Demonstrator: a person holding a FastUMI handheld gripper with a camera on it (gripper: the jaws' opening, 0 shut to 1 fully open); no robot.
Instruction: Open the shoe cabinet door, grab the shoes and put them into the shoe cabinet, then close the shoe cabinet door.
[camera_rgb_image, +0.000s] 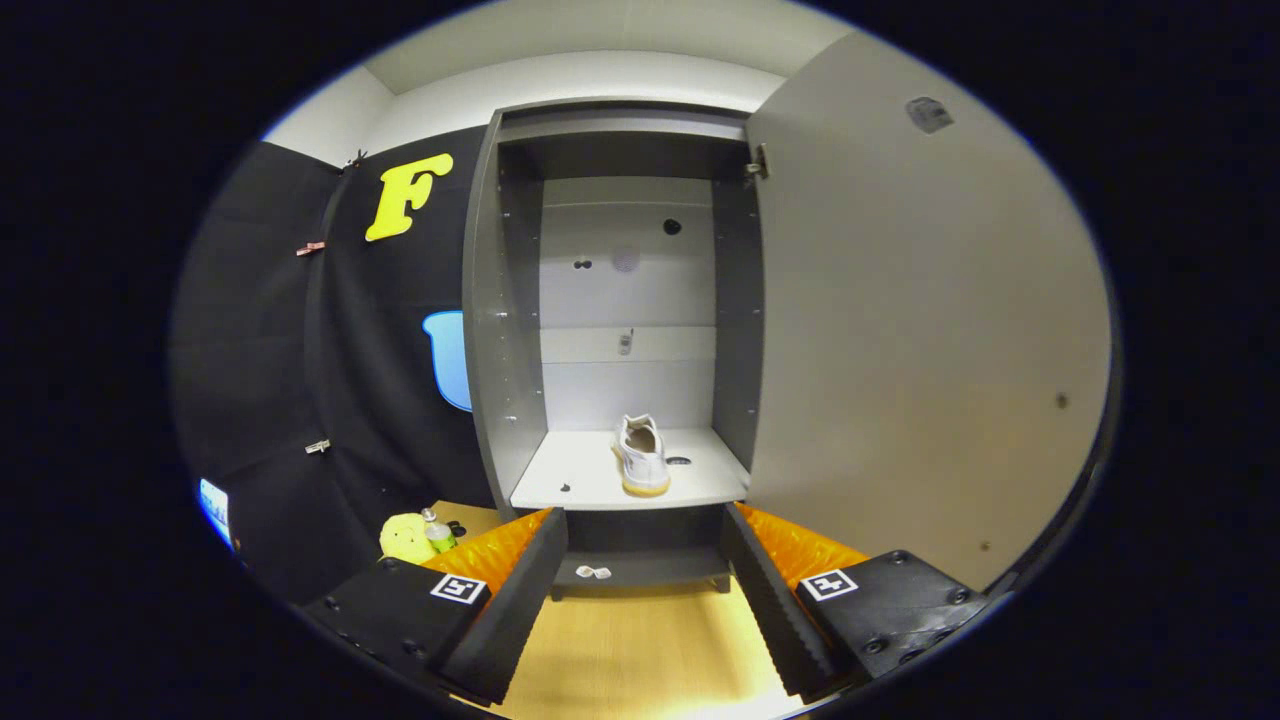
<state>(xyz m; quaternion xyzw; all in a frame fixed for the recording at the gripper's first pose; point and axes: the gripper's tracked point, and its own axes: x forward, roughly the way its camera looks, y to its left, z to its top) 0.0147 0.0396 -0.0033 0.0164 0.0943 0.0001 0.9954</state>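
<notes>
Fingers (640, 610) spread wide, nothing held, aimed at cabinet opening | shoe (642, 455) rests on shelf (570, 480) inside shoe cabinet (500, 300), toe toward fingers, well beyond them | door (900, 330) swung fully open to right, giving clear access | judgement: shoe placed; door closing remains | floor (640, 650) beneath fingers.

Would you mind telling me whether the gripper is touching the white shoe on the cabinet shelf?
Apart. The gripper view shows the gripper open, with the white shoe well beyond it on the shelf.
</notes>
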